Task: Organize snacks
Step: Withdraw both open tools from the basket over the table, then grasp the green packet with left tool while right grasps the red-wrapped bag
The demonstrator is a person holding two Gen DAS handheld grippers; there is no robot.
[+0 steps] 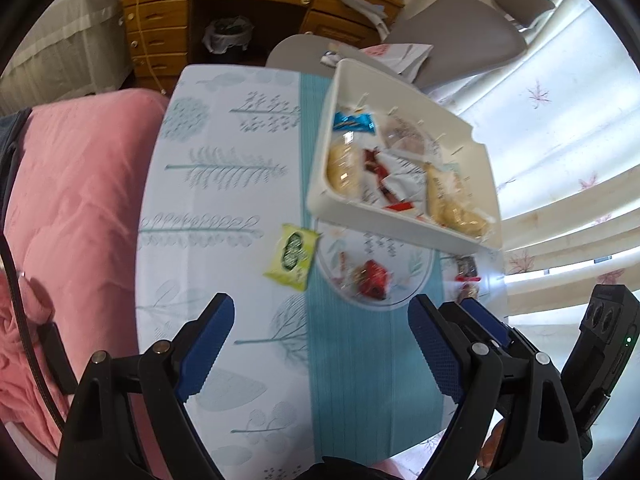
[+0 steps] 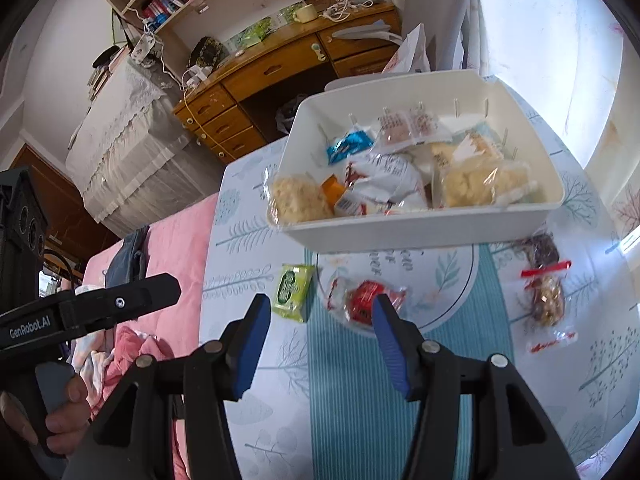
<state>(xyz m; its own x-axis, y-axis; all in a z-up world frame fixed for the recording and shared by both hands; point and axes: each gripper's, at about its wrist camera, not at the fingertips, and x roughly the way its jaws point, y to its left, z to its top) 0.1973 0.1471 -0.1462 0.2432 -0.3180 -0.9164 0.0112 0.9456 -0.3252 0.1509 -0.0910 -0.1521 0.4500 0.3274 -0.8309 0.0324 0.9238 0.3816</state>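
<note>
Right wrist view has the white bin (image 2: pixel 420 228) as the anchor, already loaded with wrapped snacks. Three packets sit outside it on the table (image 2: pixel 352 400), all on the near side: a green packet (image 2: pixel 291 293) just off the bin's near-left corner, a red-wrapped snack (image 2: pixel 365 301) right below its front wall, and a nut bar in clear wrap (image 2: pixel 543 300) off the near-right corner.

Both tools are empty — the right gripper (image 2: pixel 318 340) has its jaws partway apart with nothing between them, hanging just short of the red snack, and the left gripper (image 1: pixel 320 344) stands wide with only tablecloth between its fingers.

So I'd say it's between picks. Next move probably means dropping over the red snack, pinching the crinkly wrapper, and lifting it over the bin's front wall.
</note>
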